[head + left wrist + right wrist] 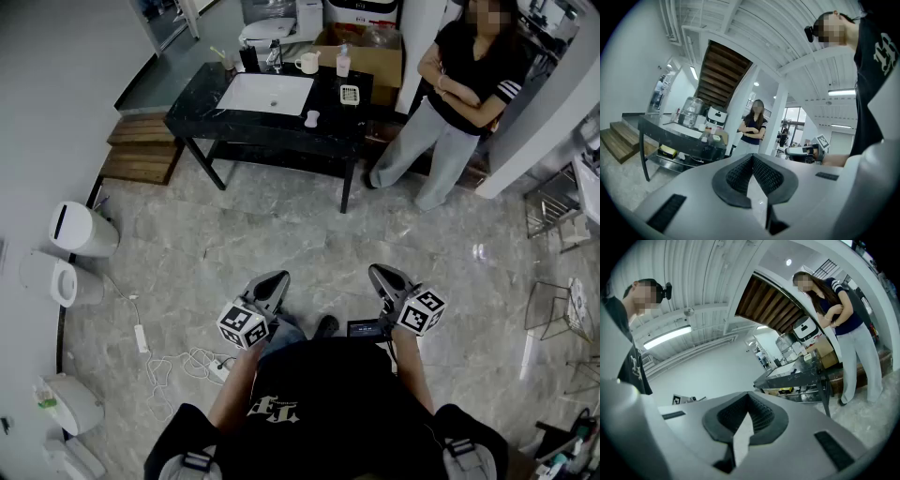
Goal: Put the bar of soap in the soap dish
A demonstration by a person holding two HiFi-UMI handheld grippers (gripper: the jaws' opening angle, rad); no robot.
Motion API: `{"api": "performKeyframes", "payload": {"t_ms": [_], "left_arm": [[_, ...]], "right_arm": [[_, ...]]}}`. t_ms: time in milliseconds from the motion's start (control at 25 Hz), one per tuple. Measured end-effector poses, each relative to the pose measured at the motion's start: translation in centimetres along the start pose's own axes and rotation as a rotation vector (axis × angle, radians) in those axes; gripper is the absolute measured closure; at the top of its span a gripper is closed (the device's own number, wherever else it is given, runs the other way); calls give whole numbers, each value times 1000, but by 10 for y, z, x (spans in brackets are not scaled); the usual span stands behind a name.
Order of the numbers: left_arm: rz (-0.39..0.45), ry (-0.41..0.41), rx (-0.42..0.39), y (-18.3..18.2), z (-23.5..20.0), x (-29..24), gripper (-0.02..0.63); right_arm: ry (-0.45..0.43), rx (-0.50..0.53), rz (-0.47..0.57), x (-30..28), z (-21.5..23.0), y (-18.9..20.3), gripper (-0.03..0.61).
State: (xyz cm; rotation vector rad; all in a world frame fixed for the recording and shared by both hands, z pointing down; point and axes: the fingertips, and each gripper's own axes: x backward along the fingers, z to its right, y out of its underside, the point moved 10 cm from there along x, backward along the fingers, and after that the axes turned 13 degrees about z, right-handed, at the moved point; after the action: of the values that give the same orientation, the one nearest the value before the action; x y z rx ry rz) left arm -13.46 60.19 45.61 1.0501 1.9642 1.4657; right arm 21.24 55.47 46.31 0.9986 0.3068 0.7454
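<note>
I hold the left tongs (273, 280) and right tongs (381, 274) pinched together, empty, close to my body because the counter (201, 105) stands far off; what I take for the bar of soap (312, 118) lies there, near the soap dish (349, 95)

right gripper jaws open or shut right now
Shut and empty: in the right gripper view the right gripper has its jaws meeting at the tips, with nothing between them.
</note>
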Motion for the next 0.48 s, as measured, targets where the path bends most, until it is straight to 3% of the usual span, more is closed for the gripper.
{"api": "performKeyframes", "payload": {"t_ms": [480], "left_arm": [[-16,-13,-13,5,10,3,604]], "right_arm": [[20,-15,7,15,8,3,571]]}}
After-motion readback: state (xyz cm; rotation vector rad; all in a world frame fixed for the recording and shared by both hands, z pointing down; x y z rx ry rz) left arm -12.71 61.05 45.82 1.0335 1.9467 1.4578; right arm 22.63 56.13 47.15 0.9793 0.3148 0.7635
